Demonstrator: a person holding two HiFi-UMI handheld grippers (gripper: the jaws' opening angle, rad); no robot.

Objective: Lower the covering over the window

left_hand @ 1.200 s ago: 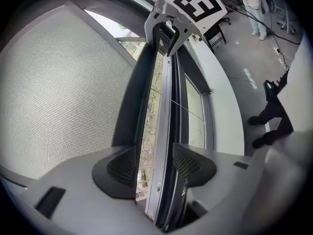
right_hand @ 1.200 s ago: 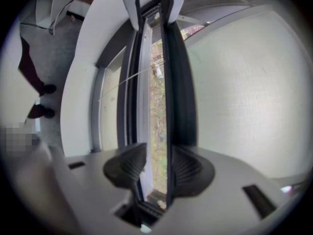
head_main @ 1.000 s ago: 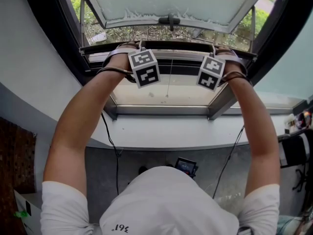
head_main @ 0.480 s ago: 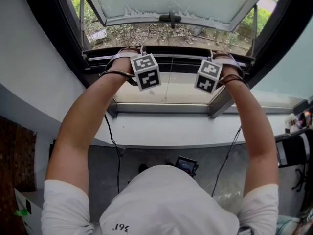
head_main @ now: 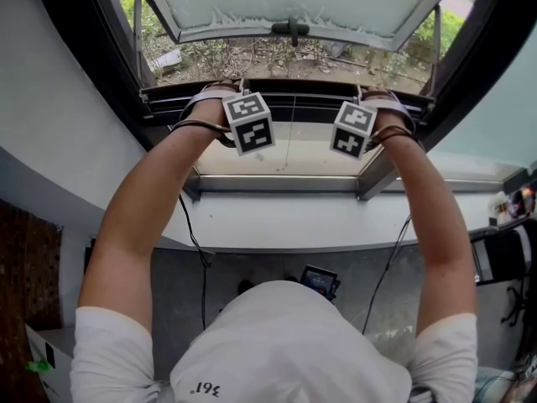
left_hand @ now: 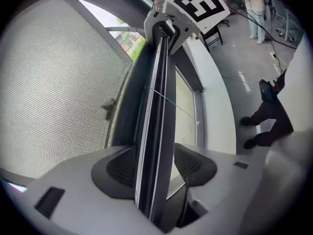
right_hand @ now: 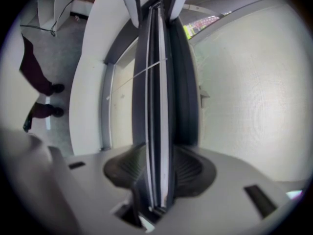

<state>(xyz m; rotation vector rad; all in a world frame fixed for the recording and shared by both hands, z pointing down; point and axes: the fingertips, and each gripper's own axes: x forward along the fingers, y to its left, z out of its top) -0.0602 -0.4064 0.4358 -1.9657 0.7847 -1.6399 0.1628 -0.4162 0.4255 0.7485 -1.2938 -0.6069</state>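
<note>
As the slim dark pull bar (head_main: 294,89) of the window covering sits a shade lower than a second ago, across the upper middle of the frame, the left gripper (left_hand: 154,166) and right gripper (right_hand: 157,168) both hold it, fingers clamped on either face. Below it the pale lower window pane (head_main: 285,151) lies uncovered, suggesting the pull-down has barely begun and needs a long, level draw.

Looked forward and steeply down from the head onto the bar (head_main: 294,106) and sill (head_main: 277,225). Rode on the left tool (left_hand: 154,166) and right tool (right_hand: 157,168), very near, sighted along that bar from opposite ends. Shared the bar and sill.
</note>
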